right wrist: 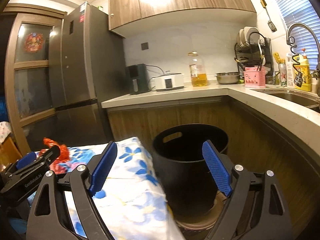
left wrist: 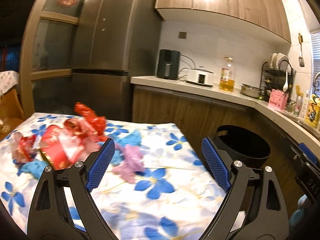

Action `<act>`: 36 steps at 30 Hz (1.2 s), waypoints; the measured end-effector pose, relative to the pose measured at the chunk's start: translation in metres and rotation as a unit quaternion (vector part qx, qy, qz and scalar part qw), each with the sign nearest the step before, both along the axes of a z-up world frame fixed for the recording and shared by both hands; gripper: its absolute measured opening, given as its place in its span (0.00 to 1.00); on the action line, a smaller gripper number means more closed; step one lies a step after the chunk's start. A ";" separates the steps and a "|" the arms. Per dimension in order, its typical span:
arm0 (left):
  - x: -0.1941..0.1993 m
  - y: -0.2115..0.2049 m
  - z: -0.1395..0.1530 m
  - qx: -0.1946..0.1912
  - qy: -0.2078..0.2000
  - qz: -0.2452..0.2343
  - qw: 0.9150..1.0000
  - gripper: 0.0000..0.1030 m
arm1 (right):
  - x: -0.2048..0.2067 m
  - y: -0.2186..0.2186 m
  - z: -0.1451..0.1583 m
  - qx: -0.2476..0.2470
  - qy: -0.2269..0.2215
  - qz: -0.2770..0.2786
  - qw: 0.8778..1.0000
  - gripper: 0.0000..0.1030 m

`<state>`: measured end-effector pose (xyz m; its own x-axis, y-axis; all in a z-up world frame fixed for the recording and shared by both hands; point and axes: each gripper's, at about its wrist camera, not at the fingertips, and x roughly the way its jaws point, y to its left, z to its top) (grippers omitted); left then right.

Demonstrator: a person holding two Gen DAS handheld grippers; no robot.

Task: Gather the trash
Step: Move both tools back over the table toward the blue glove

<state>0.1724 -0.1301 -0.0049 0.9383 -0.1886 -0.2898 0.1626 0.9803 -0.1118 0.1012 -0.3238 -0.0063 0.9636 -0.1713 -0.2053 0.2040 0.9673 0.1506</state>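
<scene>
Trash lies on a table with a blue-flowered cloth (left wrist: 164, 180): red wrappers and a red box (left wrist: 66, 142), a crumpled pink piece (left wrist: 131, 163), and blue scraps (left wrist: 30, 167). A black bin (left wrist: 245, 143) stands on the floor off the table's right end; it also shows in the right wrist view (right wrist: 188, 160). My left gripper (left wrist: 158, 164) is open and empty above the cloth, just right of the trash. My right gripper (right wrist: 160, 168) is open and empty, in front of the bin. The red wrappers (right wrist: 58, 154) show at far left there, behind the left gripper's body (right wrist: 30, 172).
An L-shaped kitchen counter (right wrist: 200, 94) runs behind and right of the bin, with an air fryer (right wrist: 138, 79), cooker, oil bottle (right wrist: 198, 72), dish rack and sink (right wrist: 296, 96). A tall fridge (left wrist: 112, 46) stands behind the table. A wooden chair (left wrist: 10, 106) is at far left.
</scene>
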 end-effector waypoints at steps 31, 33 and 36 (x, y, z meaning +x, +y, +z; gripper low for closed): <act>-0.011 0.187 -0.053 0.021 0.050 0.203 0.978 0.84 | 0.042 0.149 -0.039 -0.011 0.044 0.145 0.988 0.82; -0.009 0.193 -0.056 0.012 0.058 0.204 0.977 0.84 | 0.045 0.158 -0.041 -0.013 0.047 0.154 0.987 0.82; -0.002 0.200 -0.061 -0.002 0.076 0.204 0.976 0.84 | 0.049 0.170 -0.044 -0.017 0.051 0.165 0.985 0.82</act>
